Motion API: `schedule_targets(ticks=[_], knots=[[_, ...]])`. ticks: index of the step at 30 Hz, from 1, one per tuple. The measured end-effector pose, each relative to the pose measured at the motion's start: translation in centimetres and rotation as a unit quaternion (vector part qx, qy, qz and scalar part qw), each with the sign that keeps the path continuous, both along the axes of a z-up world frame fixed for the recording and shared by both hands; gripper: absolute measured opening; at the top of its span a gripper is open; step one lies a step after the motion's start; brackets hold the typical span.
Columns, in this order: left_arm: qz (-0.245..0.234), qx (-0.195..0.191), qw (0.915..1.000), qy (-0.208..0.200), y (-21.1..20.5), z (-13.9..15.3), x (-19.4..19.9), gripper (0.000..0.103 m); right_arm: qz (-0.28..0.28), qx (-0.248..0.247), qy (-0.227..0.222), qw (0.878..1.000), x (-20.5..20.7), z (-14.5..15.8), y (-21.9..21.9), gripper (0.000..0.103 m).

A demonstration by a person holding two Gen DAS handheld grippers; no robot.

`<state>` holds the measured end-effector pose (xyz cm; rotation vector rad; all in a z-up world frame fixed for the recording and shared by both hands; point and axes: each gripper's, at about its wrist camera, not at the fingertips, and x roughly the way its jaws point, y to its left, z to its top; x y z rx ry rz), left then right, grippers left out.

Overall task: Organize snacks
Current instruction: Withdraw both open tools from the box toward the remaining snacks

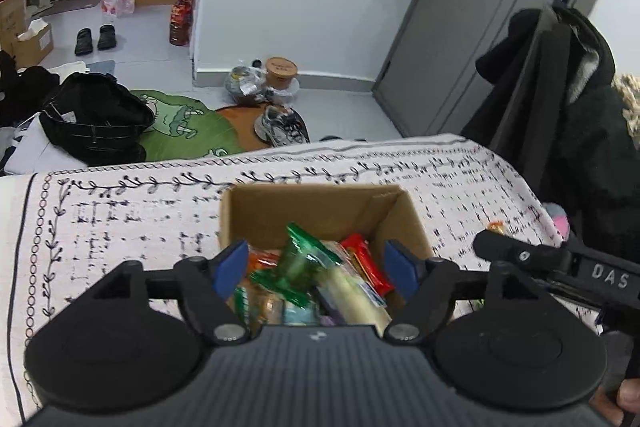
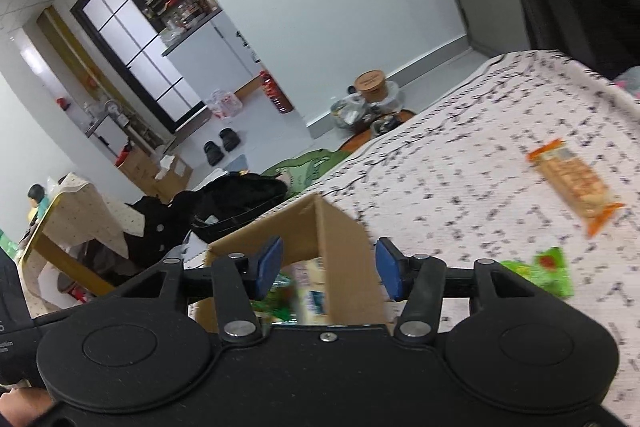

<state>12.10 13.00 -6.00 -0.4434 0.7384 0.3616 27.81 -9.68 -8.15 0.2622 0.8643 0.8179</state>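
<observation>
Both tongs, left tongs [image 1: 318,263] and right tongs [image 2: 328,267], hang released above the open brown cardboard box [image 1: 316,205] on the cloth-covered table [image 1: 120,211], so next reach squarely for the orange-wrapped cracker packet [image 2: 574,185] lying well apart.

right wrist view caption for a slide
Open right tool over cardboard box; orange snack and green snack remain on tablecloth.

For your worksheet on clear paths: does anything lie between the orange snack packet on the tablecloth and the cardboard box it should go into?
Nothing visible blocks it. The orange snack packet lies on bare tablecloth; the cardboard box stands open-topped; a green packet lies to the side.
</observation>
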Motion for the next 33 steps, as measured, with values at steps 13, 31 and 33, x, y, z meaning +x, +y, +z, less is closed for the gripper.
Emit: schedule_targets(ticks=[13,31,33], knots=[[-0.042,-0.001,0.9991,-0.001,-4.7,0.5,2.7,0.085,-0.052,-0.016,-0.018,0.998,2.2,0.4,-6.7,0.071],[-0.096,0.017,0.9953,-0.003,-10.4,0.3,6.6,0.086,-0.11,-0.036,-0.015,0.993,5.4,-1.0,-13.5,0.072],[-0.102,0.018,0.9946,-0.001,-11.1,0.1,7.1,0.086,-0.109,-0.039,-0.016,0.993,5.7,-1.4,-13.9,0.072]])
